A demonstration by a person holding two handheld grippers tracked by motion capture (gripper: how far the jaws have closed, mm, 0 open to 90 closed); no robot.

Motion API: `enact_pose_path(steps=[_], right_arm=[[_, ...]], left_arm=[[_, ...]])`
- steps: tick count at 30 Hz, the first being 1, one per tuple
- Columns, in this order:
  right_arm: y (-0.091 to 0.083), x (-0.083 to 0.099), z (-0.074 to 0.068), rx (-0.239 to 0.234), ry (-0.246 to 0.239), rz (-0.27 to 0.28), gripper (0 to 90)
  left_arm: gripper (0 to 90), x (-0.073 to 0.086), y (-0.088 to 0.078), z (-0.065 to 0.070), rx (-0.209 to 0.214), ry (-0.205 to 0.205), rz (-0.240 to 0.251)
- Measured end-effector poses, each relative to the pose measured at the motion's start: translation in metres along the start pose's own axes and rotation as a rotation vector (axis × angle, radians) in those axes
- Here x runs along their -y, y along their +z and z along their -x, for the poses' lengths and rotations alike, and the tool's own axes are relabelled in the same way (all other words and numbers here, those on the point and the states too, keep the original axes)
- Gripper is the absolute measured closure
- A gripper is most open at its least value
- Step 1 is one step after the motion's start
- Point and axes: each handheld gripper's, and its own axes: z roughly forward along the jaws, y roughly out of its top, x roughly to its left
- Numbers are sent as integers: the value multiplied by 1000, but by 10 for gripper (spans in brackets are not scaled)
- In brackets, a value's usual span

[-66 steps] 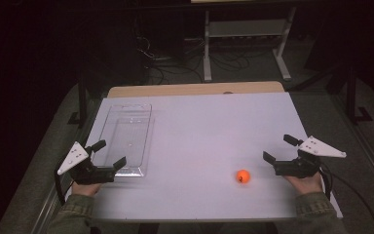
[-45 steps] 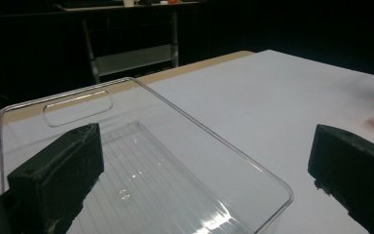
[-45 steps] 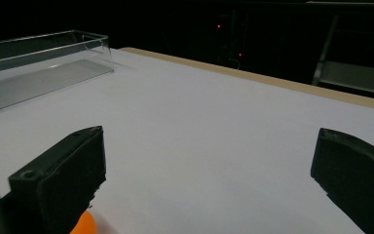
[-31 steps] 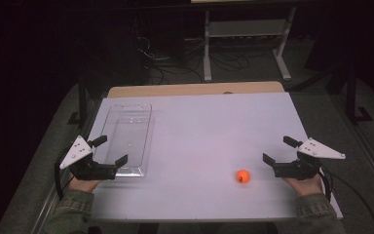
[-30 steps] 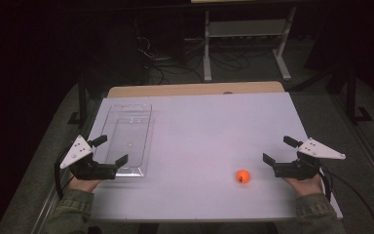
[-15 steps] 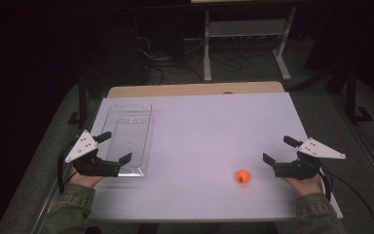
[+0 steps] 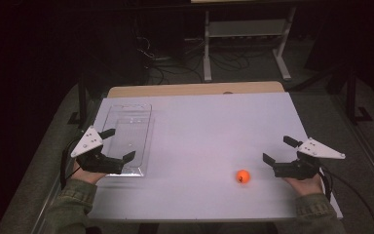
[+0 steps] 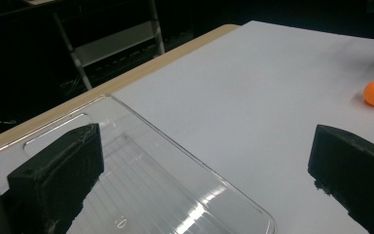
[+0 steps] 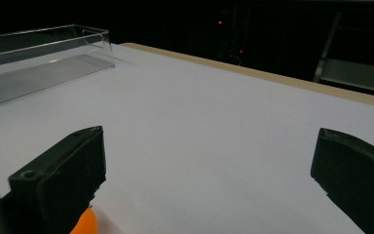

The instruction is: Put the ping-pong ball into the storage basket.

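Jaws of both grippers stand wide, holding nothing. Left gripper (image 7: 115,145) hovers over the near end of the clear tray (image 7: 135,122). Right gripper (image 7: 277,150) sits just beside the orange ball (image 7: 243,176) on the white table (image 7: 209,126).

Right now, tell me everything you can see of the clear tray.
The clear tray is a long, shallow rectangular box of see-through plastic with rounded corners, a flat rim, low walls and a faintly ribbed floor. It holds nothing. It lies flat on the left part of the white table, long side running away from the person. The left claw hangs open over its near end; whether they touch is unclear. The orange ball lies well apart.
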Motion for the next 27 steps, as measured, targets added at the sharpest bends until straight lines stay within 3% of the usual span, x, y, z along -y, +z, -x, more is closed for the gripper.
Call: enact_pose_path(steps=[9, 21, 27], right_arm=[[0, 0, 0, 1, -1, -1, 0], [0, 0, 1, 0, 3, -2, 0], [1, 0, 0, -5, 2, -1, 0]], left_arm=[[0, -10, 9, 2, 14, 20, -18], [0, -26, 24, 2, 55, 69, -94], [0, -35, 28, 5, 69, 90, -105]])
